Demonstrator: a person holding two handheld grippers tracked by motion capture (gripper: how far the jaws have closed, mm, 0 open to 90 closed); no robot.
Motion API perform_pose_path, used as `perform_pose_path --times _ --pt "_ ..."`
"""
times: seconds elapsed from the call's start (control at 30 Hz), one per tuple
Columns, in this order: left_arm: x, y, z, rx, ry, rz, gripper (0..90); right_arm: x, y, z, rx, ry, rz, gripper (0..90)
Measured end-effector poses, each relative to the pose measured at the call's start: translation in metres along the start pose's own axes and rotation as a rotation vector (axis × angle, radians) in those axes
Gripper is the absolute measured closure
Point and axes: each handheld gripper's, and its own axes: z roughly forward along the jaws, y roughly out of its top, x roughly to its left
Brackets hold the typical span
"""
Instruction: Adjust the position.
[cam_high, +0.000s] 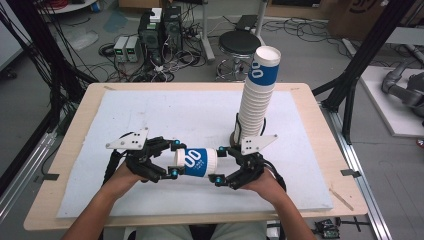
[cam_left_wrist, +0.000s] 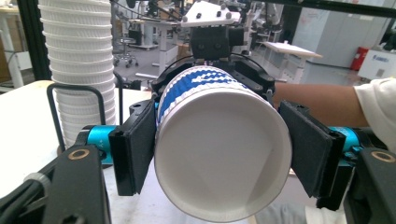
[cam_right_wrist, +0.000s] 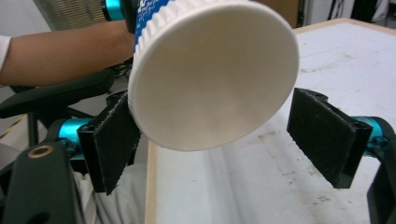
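A white paper cup (cam_high: 196, 162) with a blue band lies level in the air above the white mat, between my two grippers. My left gripper (cam_high: 174, 159) is shut on its left end. In the left gripper view both black pads (cam_left_wrist: 135, 149) press the cup (cam_left_wrist: 224, 154), whose white end faces the camera. My right gripper (cam_high: 219, 165) stands open around the other end. In the right gripper view the cup (cam_right_wrist: 210, 74) sits close against the left pad (cam_right_wrist: 112, 140), while the right pad stands well clear of it. The jaws of my right gripper (cam_right_wrist: 219, 140) are spread wide.
A tall, leaning stack of paper cups (cam_high: 257, 100) stands in a black wire holder (cam_left_wrist: 74, 88) just behind my right hand. The white mat (cam_high: 150, 115) covers most of the wooden table (cam_high: 75, 130). A stool and cables are on the floor beyond the far edge.
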Motion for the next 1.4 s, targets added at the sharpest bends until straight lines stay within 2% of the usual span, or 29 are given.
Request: perform_pose_path --times 0.17,0.27,0.5,0.63,0.8,0.87,0.93,0.97,1.17,1.4 --pt "-0.001 0.000 0.001 -0.011 -0.018 0.009 30.9 0.000 0.000 0.001 -0.002 0.003 0.005 13.2" --pt "-0.001 0.001 0.001 -0.021 -0.023 0.004 30.9 -0.001 -0.001 0.002 -0.012 0.024 0.001 13.2" --pt "-0.001 -0.001 0.006 -0.006 -0.042 0.004 30.9 0.001 -0.001 0.007 -0.001 0.039 -0.002 13.4" --pt "-0.001 -0.002 0.007 -0.001 -0.035 0.001 30.7 0.001 -0.001 0.007 -0.002 0.038 -0.028 18.6" --pt "-0.002 -0.004 0.009 0.037 -0.012 -0.010 30.2 0.001 0.000 0.003 -0.003 0.034 -0.026 22.8" --pt "-0.003 -0.004 0.010 0.056 -0.003 -0.025 27.6 0.001 0.001 0.002 0.014 0.031 -0.036 24.4" --pt "-0.003 -0.005 0.011 0.083 0.028 -0.045 19.0 0.002 0.001 0.002 0.025 0.032 -0.046 25.4" --pt "-0.004 -0.005 0.011 0.093 0.028 -0.052 16.4 0.003 0.002 0.001 0.038 0.033 -0.046 25.7" --pt "-0.007 0.003 0.003 0.141 0.062 -0.043 15.0 0.004 0.008 -0.002 0.083 0.016 -0.076 26.1" --pt "-0.010 0.016 -0.007 0.185 0.089 -0.018 15.0 0.005 0.023 -0.008 0.207 -0.038 -0.115 26.1"
